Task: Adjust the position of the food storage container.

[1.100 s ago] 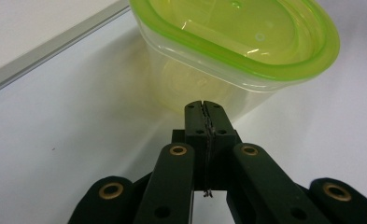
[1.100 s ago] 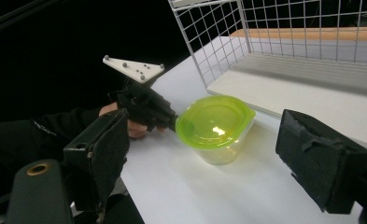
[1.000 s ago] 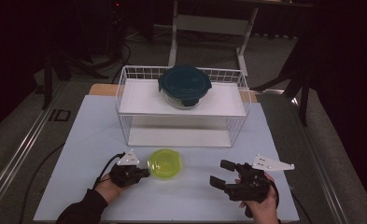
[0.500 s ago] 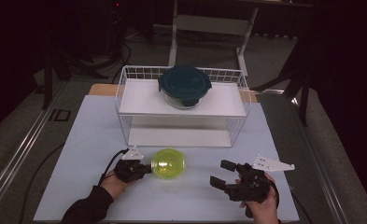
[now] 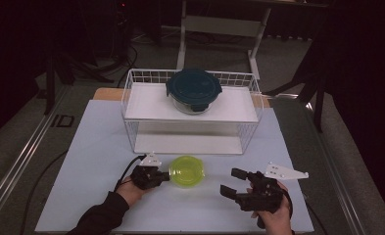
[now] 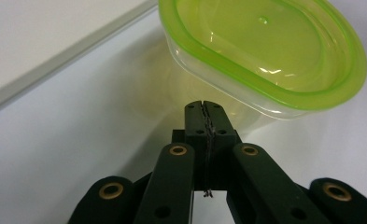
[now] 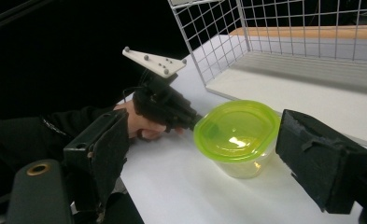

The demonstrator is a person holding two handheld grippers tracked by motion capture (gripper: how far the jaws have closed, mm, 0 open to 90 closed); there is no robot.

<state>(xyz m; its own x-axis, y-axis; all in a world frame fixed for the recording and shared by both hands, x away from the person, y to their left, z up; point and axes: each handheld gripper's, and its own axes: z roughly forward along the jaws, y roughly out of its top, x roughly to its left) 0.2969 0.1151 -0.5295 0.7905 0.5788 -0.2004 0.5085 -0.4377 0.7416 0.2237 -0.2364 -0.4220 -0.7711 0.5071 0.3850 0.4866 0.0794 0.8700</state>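
From above, my left gripper has its jaws pressed together, tips at the left side of the green tub, which sits on the white table in front of the wire rack. My right gripper waits apart, jaws spread, holding nothing.

Along my left gripper, the joined tips meet the tub wall under its lid rim.

Along my right gripper, the tub lies beyond the wide jaws, before the rack. Dark room behind.

Each black gripper carries a grey three-cornered plate (brass-ringed holes dot the links) and black sleeves.
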